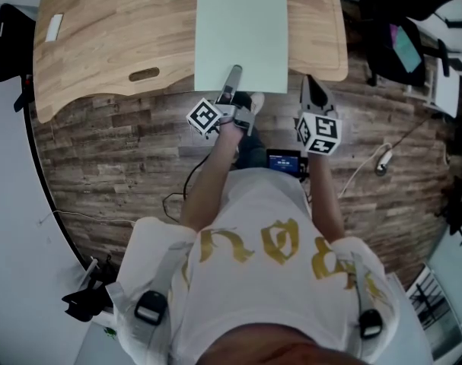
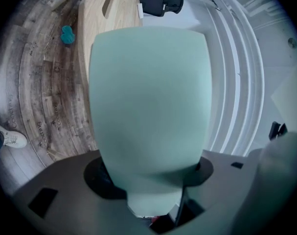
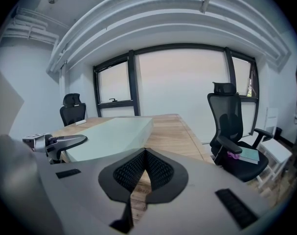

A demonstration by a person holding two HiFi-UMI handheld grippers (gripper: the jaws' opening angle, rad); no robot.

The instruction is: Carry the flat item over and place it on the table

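Pale green and flat, the sheet [image 1: 242, 36] sits out over the wooden table [image 1: 109, 36]. It lies square to the table and a little right of the table's middle. Its far edge comes close to the table's far side, and its near edge sticks out just past the table's near edge. Whether its underside is resting on the tabletop I can't quite tell from these angles.

Your left gripper [image 1: 232, 78] has the sheet by the middle of that near edge. One jaw lies on top of the sheet, and in the left gripper view the sheet fills the gap between the jaws, which are clamped on it.

Your right gripper [image 1: 314, 90] is clear of the sheet, at the table's near edge just right of the sheet's near corner. Its jaws are closed tip to tip with nothing between them.

A small white object [image 1: 54, 27] lies on the table near its left end, well apart from the sheet. One black office chair [image 3: 231, 126] stands off the table's right side, and a second chair [image 3: 72, 112] is at its far left. A white plug [image 1: 381, 162] lies on the plank floor [image 1: 101, 158], out from the table's near right corner.
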